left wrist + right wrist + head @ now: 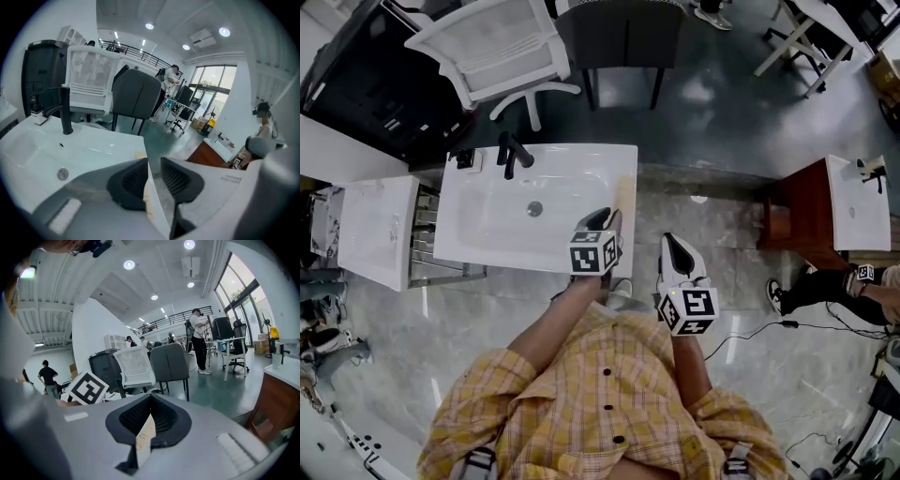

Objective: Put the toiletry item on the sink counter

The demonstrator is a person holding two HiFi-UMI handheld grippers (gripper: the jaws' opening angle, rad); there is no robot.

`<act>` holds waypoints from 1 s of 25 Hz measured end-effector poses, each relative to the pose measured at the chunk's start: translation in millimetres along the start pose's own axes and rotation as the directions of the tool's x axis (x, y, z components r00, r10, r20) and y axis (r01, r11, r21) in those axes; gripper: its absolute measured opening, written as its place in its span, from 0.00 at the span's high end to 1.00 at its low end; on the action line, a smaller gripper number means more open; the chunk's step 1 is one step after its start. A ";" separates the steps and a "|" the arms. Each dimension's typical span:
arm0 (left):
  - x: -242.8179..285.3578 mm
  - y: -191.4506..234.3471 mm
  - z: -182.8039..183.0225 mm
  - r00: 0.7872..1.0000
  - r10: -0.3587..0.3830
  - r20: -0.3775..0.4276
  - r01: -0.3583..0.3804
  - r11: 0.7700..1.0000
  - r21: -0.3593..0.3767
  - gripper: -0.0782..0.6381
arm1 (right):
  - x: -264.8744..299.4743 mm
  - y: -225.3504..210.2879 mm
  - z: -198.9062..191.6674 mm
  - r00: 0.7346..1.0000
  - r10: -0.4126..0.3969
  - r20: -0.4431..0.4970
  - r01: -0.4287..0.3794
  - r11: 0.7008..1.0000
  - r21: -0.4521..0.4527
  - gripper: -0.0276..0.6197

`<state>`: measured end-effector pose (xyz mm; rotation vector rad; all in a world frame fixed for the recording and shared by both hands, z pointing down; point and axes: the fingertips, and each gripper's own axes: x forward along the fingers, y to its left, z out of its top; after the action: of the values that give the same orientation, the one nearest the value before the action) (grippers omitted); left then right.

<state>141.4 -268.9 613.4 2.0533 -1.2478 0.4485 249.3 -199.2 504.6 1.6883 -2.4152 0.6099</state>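
I see left gripper (602,223) spread, empty, straddling the sink (487,220) right edge, mid-frame. Right gripper (677,244) pressed together, paper tag (144,432) at the seam. I cannot tell where the toiletry item is.

White sink counter (617,183), black faucet (512,154)

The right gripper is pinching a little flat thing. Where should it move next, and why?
Probably slide the right gripper a little to its left, over the sink counter. Its jaws are shut on a thin pale packet, but in the head view it hangs over the floor, just past the counter's right edge. Letting go there would likely drop it on the floor.
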 end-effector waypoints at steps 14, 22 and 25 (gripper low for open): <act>-95.3 -34.1 55.6 0.969 -0.048 0.242 0.002 0.982 0.188 0.89 | -13.8 26.2 40.4 0.994 0.056 0.090 -0.053 0.998 -0.034 0.96; -134.8 -33.5 73.0 0.940 -0.048 0.339 -0.024 0.979 0.204 0.89 | -15.5 46.8 61.8 0.987 0.089 0.136 -0.080 0.995 -0.067 0.96; -146.3 -36.9 77.8 0.928 -0.058 0.367 -0.026 0.975 0.219 0.89 | -18.3 51.2 70.4 0.982 0.092 0.162 -0.080 0.993 -0.082 0.96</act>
<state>99.2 -218.8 456.7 2.4172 -1.4517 0.1977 217.2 -196.4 421.6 1.6738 -2.6012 0.3980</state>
